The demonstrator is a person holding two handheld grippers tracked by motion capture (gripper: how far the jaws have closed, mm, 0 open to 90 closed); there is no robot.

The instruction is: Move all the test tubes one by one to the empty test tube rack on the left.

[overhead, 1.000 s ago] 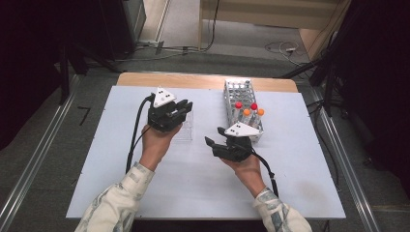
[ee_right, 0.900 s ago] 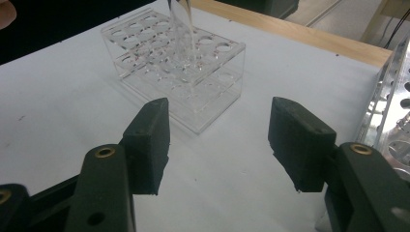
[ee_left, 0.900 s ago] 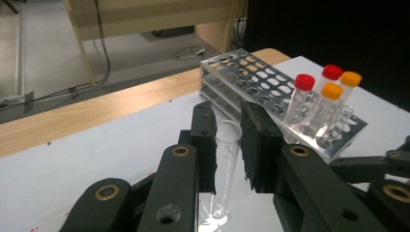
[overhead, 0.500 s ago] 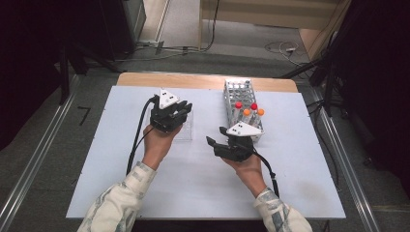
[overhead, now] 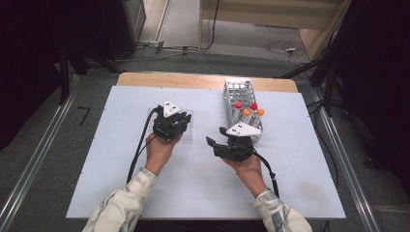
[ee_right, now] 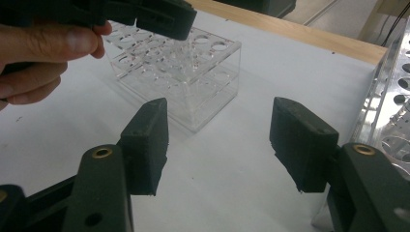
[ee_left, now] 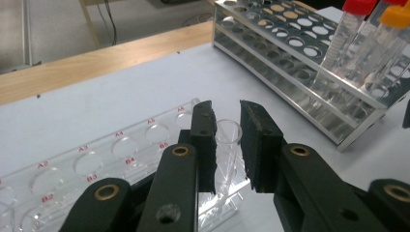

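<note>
My left gripper [ee_left: 227,108] is shut on a clear, uncapped tube [ee_left: 227,140] that stands upright in a hole at the end of a clear plastic rack [ee_left: 96,164]. In the high view this gripper [overhead: 169,123] sits over that rack [overhead: 187,126], left of centre. My right gripper [ee_right: 222,125] is open with nothing between its fingers. It hovers over the white table between the clear rack [ee_right: 193,72] and a metal rack [ee_right: 391,106]. In the high view the right gripper [overhead: 216,137] is just in front of the metal rack [overhead: 237,89].
The metal rack holds several clear tubes with red and orange caps [overhead: 246,113] at its near end, also seen from the left gripper [ee_left: 358,34]. The white table top [overhead: 121,169] has a wooden strip [overhead: 193,79] along its far edge. Cables trail from both grippers.
My left hand has come down onto the clear rack with its jaws closed. The right hand has stayed in place.
</note>
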